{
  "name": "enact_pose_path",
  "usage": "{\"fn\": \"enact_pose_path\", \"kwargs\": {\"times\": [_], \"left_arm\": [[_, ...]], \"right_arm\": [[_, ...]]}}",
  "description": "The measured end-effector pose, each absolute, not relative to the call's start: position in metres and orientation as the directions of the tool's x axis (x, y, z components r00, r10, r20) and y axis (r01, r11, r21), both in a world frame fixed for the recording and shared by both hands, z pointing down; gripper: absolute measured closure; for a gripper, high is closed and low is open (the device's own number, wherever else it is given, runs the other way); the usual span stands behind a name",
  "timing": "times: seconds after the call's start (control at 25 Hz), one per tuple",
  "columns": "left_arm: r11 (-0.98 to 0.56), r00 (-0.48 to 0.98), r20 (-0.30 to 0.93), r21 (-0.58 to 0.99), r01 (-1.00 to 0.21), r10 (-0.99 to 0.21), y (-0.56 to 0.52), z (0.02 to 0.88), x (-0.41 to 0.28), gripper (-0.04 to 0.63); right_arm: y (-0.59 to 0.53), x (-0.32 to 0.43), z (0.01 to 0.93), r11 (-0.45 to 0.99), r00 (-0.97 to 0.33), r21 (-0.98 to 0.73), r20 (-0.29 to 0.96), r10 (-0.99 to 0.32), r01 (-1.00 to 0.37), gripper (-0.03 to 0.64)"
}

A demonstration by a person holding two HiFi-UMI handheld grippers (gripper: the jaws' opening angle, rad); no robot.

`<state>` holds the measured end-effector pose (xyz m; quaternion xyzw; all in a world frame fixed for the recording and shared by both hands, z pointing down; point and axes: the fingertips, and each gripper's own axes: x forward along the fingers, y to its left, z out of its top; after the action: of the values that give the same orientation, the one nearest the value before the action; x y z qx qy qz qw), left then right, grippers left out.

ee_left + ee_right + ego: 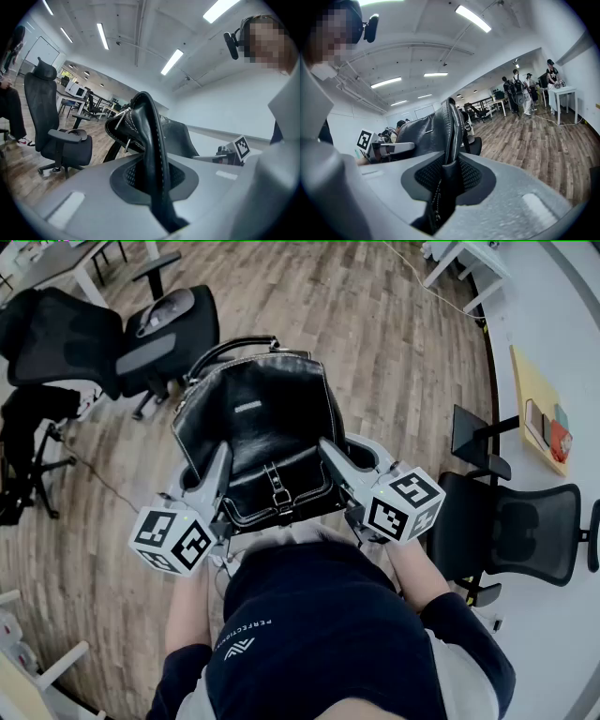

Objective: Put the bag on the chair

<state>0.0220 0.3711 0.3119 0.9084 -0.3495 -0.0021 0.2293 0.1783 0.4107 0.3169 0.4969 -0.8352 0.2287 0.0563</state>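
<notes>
A black leather bag (258,423) with a buckle strap and top handle hangs in the air in front of me, over the wooden floor. My left gripper (217,472) is shut on the bag's left edge and my right gripper (330,456) on its right edge. In the left gripper view the bag's side seam (149,140) runs pinched between the left gripper's (152,187) pads. The right gripper view shows the bag's other edge (451,129) clamped in the right gripper (449,180). A grey-seated office chair (167,329) stands beyond the bag to the left. A black mesh chair (525,531) is close on my right.
A white table (562,334) curves along the right side with a yellow folder (532,395) on it. Another black chair (47,334) and a seated person's legs (28,418) are at the far left. A cable (441,296) lies across the floor. Several people (520,93) stand far off.
</notes>
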Motion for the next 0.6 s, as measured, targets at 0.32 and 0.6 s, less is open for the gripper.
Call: {"fn": "enact_pose_path", "kwargs": {"times": [0.32, 0.6], "left_arm": [[-0.617, 0.733, 0.167, 0.437, -0.655, -0.660, 0.374, 0.319, 0.015, 0.551], [-0.600, 0.717, 0.166, 0.440, -0.668, -0.677, 0.364, 0.326, 0.000, 0.552]], "right_arm": [[0.404, 0.173, 0.324, 0.435, -0.534, -0.327, 0.341, -0.774, -0.839, 0.549], [0.390, 0.160, 0.331, 0.452, -0.559, -0.346, 0.344, -0.754, -0.822, 0.545]]}}
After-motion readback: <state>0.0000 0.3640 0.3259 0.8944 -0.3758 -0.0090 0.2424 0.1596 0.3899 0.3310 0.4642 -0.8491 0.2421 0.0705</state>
